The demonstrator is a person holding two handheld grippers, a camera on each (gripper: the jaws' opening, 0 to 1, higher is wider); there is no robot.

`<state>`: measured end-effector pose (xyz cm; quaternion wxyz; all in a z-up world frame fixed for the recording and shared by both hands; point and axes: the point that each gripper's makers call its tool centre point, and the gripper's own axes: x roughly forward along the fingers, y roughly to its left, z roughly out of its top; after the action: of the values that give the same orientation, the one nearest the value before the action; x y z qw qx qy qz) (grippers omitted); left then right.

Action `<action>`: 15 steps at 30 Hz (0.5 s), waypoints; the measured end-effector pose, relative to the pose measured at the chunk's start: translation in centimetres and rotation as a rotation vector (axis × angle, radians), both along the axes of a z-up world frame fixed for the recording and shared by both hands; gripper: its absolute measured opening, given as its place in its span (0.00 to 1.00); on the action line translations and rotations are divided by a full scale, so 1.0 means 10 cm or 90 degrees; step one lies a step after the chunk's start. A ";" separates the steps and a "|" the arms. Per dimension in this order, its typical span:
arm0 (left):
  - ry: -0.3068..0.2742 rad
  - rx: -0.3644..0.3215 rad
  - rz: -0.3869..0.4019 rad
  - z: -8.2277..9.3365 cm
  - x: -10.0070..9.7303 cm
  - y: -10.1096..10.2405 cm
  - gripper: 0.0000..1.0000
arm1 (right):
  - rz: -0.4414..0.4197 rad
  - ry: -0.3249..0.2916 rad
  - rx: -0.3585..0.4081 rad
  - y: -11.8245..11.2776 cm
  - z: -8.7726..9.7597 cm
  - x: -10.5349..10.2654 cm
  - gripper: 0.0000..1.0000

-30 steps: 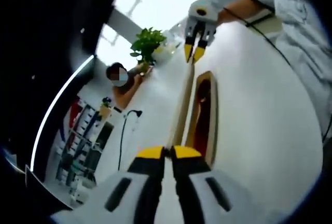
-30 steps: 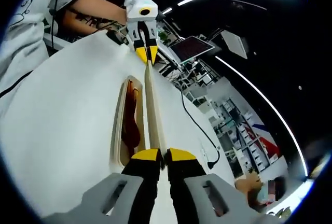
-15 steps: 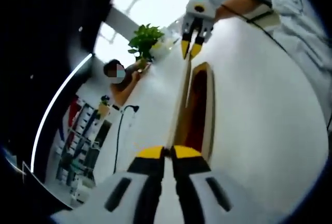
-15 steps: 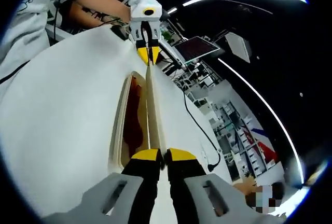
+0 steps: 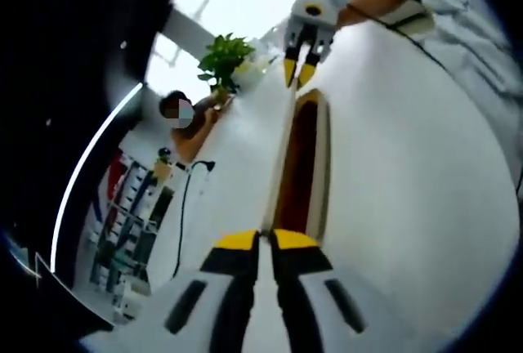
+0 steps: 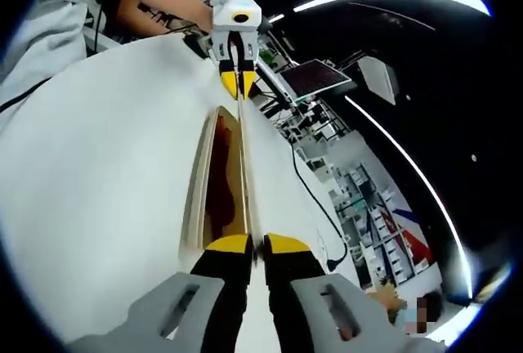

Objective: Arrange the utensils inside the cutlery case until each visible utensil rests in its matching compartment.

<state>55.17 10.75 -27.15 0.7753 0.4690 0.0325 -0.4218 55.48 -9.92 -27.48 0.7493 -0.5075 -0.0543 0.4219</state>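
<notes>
The white desk carries the wooden cutlery case, its open side showing a dark reddish inside, perhaps lining. My left gripper and right gripper are each clamped tight on opposite ends of its thin raised lid.

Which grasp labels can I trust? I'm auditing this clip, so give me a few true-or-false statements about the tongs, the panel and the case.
1. The left tongs are shut on one end of the long thin pale wooden panel. True.
2. The right tongs hang open above the table. False: they are shut on the panel's other end.
3. The wooden case with a dark reddish inside lies on the white table, beside the panel. True.
4. The green leafy plant stands inside the case. False: it stands far off, past the table's far end, near the bright window.
</notes>
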 end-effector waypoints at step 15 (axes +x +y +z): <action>0.015 0.017 0.000 -0.14 -0.05 0.02 0.09 | 0.026 0.005 -0.012 0.03 -0.10 -0.12 0.08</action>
<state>54.70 11.00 -28.50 0.7685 0.4742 0.0469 -0.4270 54.32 -9.64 -28.45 0.7361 -0.5115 -0.0573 0.4395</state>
